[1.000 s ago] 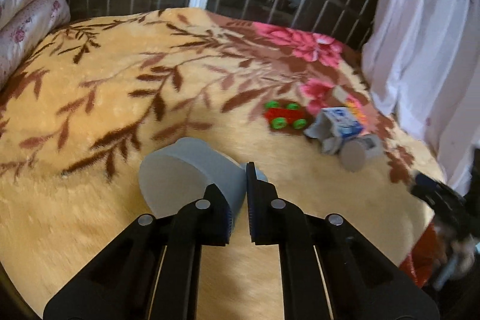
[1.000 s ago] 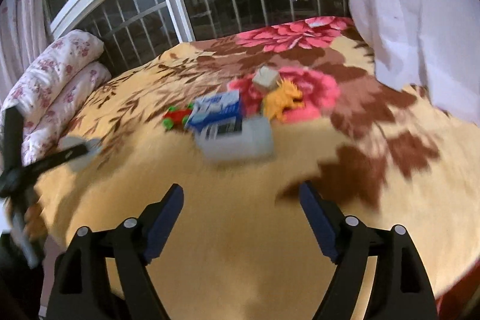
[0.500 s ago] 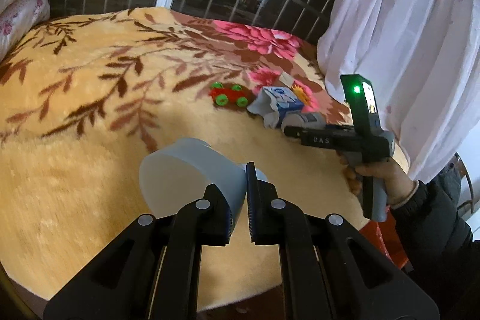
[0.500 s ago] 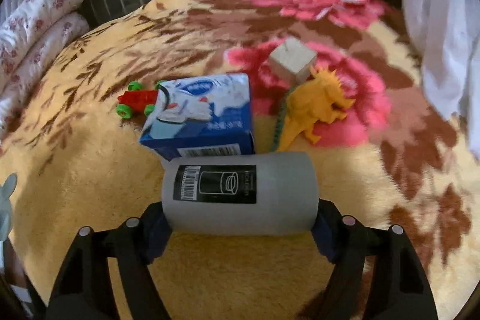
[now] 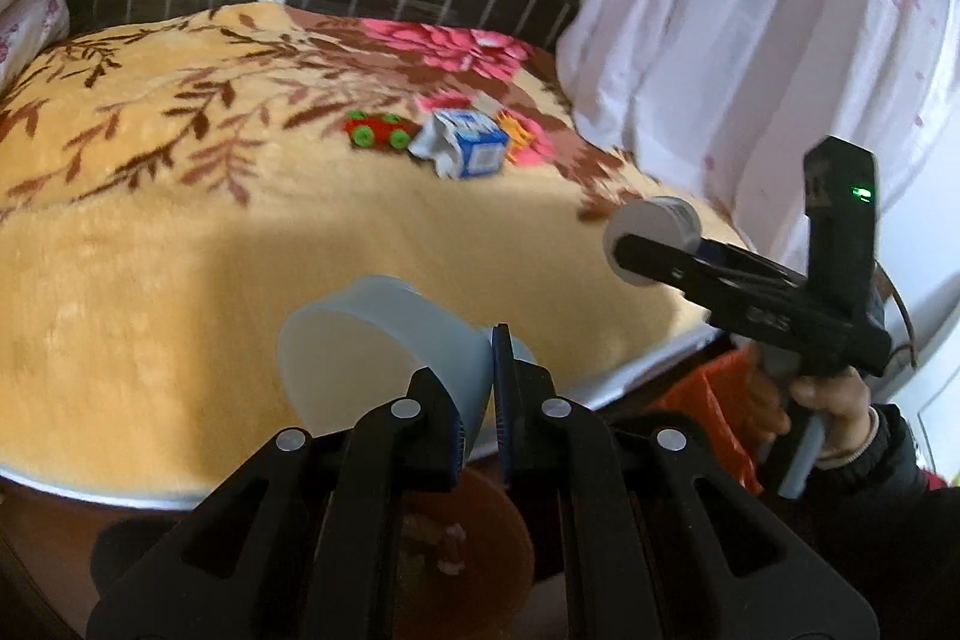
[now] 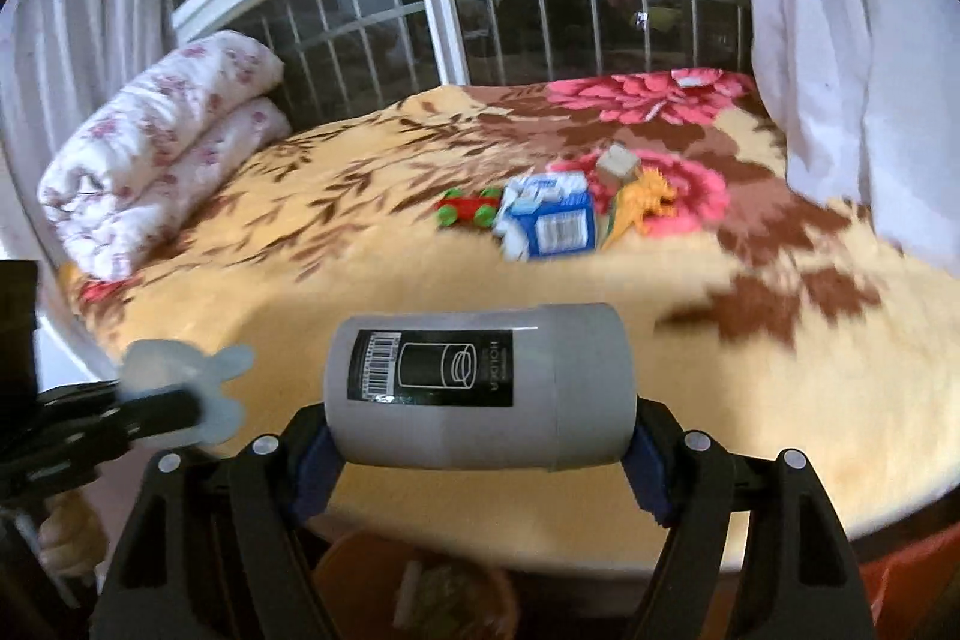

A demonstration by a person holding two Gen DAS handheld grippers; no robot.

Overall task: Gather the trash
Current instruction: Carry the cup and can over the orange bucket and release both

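My left gripper (image 5: 480,412) is shut on the rim of a pale blue plastic cup (image 5: 372,340), held in the air at the bed's near edge; it also shows in the right wrist view (image 6: 180,388). My right gripper (image 6: 480,460) is shut on a grey cylinder tube (image 6: 480,388) with a black label, lying crosswise between the fingers; the tube also shows in the left wrist view (image 5: 651,238). A crushed blue and white milk carton (image 6: 549,217) lies on the yellow floral blanket (image 6: 360,280). A brown bin (image 5: 474,532) with scraps stands on the floor below both grippers, also in the right wrist view (image 6: 420,586).
A red toy car (image 6: 468,208), a yellow toy dinosaur (image 6: 642,202) and a small wooden block (image 6: 618,163) lie by the carton. Rolled floral bedding (image 6: 162,160) sits at the left. White curtains (image 5: 750,10) hang at the right. An orange bag (image 5: 714,400) is on the floor.
My right gripper closed on the grey tube and lifted it off the blanket back to the bed's edge. My left gripper drew back with the cup until the bin shows below.
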